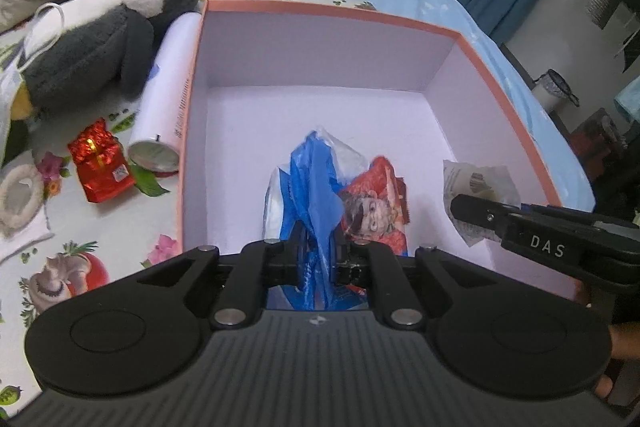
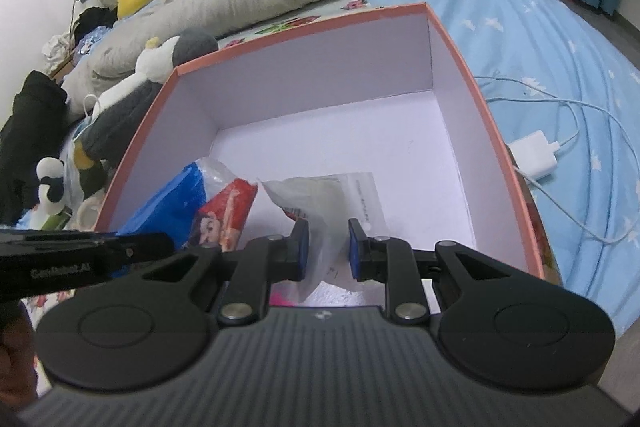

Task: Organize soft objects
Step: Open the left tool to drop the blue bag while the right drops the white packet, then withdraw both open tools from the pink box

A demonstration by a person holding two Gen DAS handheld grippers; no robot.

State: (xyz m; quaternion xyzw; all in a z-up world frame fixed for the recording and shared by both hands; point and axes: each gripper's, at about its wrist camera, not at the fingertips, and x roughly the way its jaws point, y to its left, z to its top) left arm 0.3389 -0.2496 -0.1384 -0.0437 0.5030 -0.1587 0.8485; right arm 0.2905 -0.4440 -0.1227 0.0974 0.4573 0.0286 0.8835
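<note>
The blue plastic bag (image 1: 310,187) is pinched between the tips of the left gripper (image 1: 318,259). It hangs straight ahead and down, inside the pink box (image 1: 328,9), with its long side running away from the gripper. The clear plastic packet (image 2: 320,211) sits between the tips of the right gripper (image 2: 328,247), but a gap is seen, so it looks let go. Both grippers are tipped down into the box, side by side.

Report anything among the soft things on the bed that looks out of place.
A hard white cylinder with a metal end and a red foil gift box lie beside the stuffed penguin, left of the pink-rimmed box. Neither looks soft. A white charger and cable sprawl on the blue sheet on the box's other side.
</note>
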